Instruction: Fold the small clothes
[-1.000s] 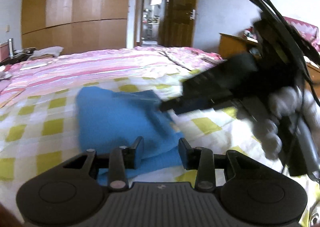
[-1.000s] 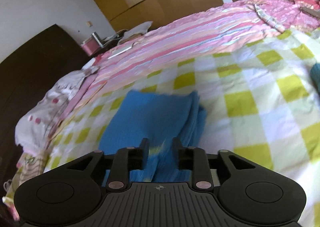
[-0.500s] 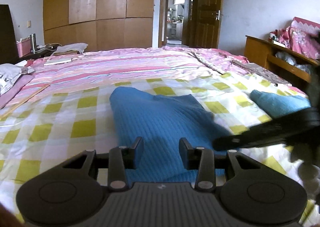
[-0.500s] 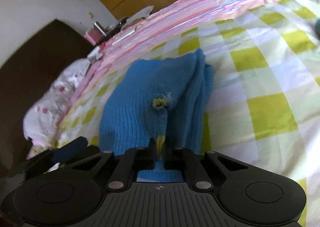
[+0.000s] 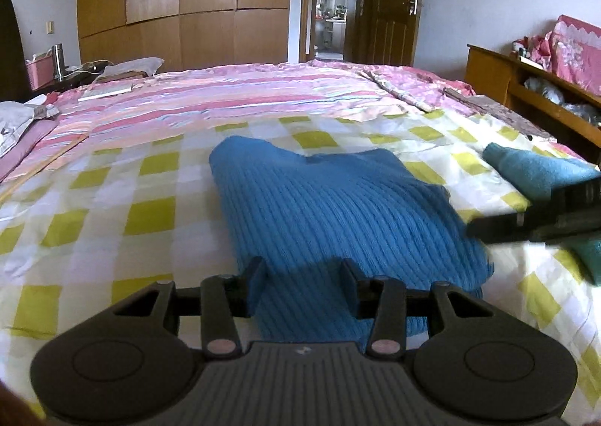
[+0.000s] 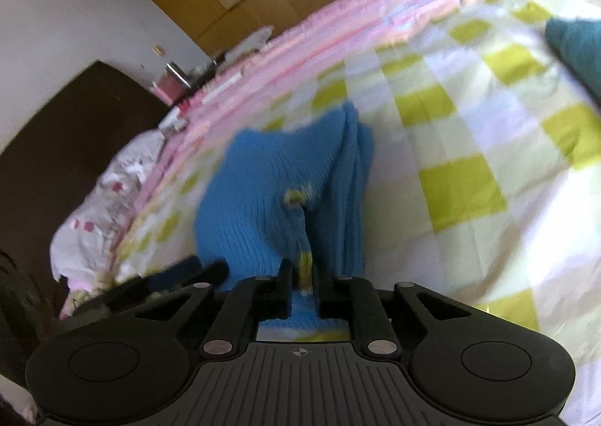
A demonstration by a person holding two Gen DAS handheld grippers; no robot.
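Blue knit garment (image 5: 338,216) folded, lying on bed w/ yellow-white check sheet (image 5: 150,208); pink striped quilt (image 5: 233,99) further back.

L hand-held gripper (image 5: 302,276): jaws apart, have just been opening a little; near edge of blue knit between the fingers, pads not pressing on it. Not gripping.

R hand-held gripper (image 6: 302,276): jaws narrow, have just been opening from near-closed; a pinched-up ridge of blue knit garment (image 6: 270,200) w/ yellow trim strip (image 6: 305,268) sits between the pads, fabric pulled taut up toward the fingers. Reads as gripping the knit. View motion-blurred.

In L view, R hand-held gripper (image 5: 533,219) enters from right edge, at right side of the knit.

Second garment, teal folded cloth (image 5: 537,170), on sheet to the right, apart from the blue one; also at top right in R view (image 6: 578,47).

Background: wooden wardrobe (image 5: 180,2), open door (image 5: 390,2).
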